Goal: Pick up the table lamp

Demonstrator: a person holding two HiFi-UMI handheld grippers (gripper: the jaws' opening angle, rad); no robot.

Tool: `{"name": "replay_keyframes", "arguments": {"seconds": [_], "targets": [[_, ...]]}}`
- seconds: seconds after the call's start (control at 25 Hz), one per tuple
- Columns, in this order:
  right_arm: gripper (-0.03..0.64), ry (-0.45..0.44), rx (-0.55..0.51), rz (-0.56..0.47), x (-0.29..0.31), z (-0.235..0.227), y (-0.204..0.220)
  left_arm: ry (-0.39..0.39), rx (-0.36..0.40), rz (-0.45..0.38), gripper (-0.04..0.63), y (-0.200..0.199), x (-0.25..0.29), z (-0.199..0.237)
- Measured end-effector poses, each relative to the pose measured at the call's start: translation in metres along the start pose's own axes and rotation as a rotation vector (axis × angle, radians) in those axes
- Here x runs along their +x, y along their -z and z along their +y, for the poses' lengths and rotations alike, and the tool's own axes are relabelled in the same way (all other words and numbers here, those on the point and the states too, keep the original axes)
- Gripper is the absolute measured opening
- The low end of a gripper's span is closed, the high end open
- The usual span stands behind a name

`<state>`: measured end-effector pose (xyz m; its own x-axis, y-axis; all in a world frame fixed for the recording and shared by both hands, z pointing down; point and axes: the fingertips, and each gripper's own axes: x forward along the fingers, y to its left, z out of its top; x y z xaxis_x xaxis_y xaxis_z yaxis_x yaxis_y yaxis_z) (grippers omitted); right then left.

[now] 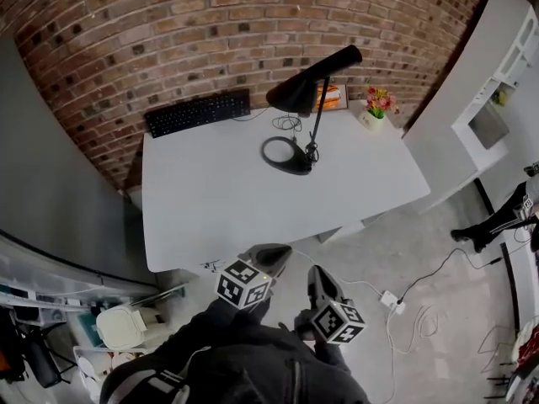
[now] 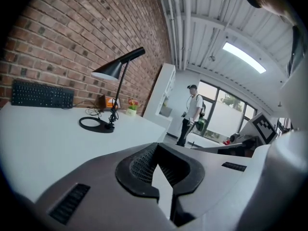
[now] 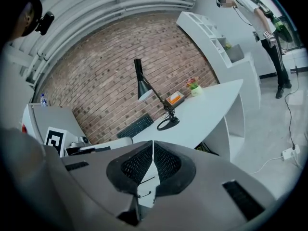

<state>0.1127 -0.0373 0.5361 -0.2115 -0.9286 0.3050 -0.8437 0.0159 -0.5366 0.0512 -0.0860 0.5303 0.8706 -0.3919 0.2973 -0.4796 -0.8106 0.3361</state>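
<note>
White table, left tool, right tool, closed, side-by-side

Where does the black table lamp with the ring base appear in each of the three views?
Head view: the black table lamp stands above centre.
Left gripper view: left of centre, in the upper half.
Right gripper view: near the centre.
Shared landmark: the black keyboard, left of the lamp in every view.
</note>
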Motion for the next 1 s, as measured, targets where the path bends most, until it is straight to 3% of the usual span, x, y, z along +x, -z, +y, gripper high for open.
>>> {"name": "replay_keyframes", "arguments": {"seconds": [0.28,0.64,0.8,1.0], "targets": [[0.012,-0.016,-0.014,-0.008,0.063,0.010,-0.031,0.012,0.007,-0.052,0.006,-0.053,0.022,0.061],[0.012,0.006,-0.064,-0.047,0.112,0.007,-0.066,0.075,0.020,-0.131,0.006,-0.112,0.052,0.091],[0.012,-0.010,-0.053,-0.101,0.130,0.013,-0.091,0.047,0.024,-0.183,0.006,-0.151,0.065,0.099],[0.012,0.014,-0.097,-0.138,0.142,0.009,-0.126,-0.005,0.085,-0.218,0.006,-0.193,0.078,0.106]]}}
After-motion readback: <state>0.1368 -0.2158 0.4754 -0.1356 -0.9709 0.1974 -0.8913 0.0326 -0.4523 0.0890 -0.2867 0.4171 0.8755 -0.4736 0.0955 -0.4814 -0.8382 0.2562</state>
